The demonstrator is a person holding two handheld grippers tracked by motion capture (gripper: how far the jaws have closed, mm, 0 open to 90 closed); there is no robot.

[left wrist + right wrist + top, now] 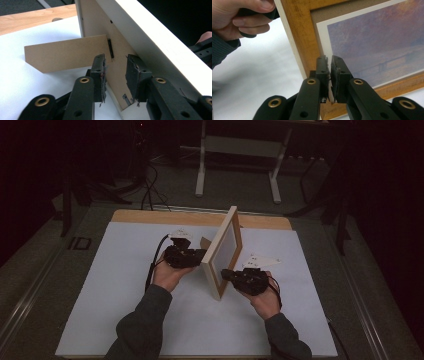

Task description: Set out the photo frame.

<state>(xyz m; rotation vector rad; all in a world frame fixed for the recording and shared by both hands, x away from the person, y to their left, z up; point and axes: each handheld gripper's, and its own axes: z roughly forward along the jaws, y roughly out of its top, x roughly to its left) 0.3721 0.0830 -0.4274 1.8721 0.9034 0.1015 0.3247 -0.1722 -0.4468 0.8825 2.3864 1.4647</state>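
A wooden picture frame (222,252) stands upright on the white table top, edge-on towards me. Its brown cardboard stand (205,242) is folded out behind it. In the left gripper view my left gripper (116,67) is open at the frame's brown back (120,40), beside the stand (65,56); nothing is pinched. In the high view it (197,256) sits left of the frame. My right gripper (329,67) faces the frame's front (299,37) by the lower corner of the purple print (374,37). Its jaws stand a narrow slit apart with nothing between them. From above it (226,275) touches the near edge.
A white sheet (125,295) covers the table, with bare wood (150,216) along the far edge. Beyond it on the floor are cables (147,190) and the white legs of another table (200,175). The left hand (244,20) shows past the frame.
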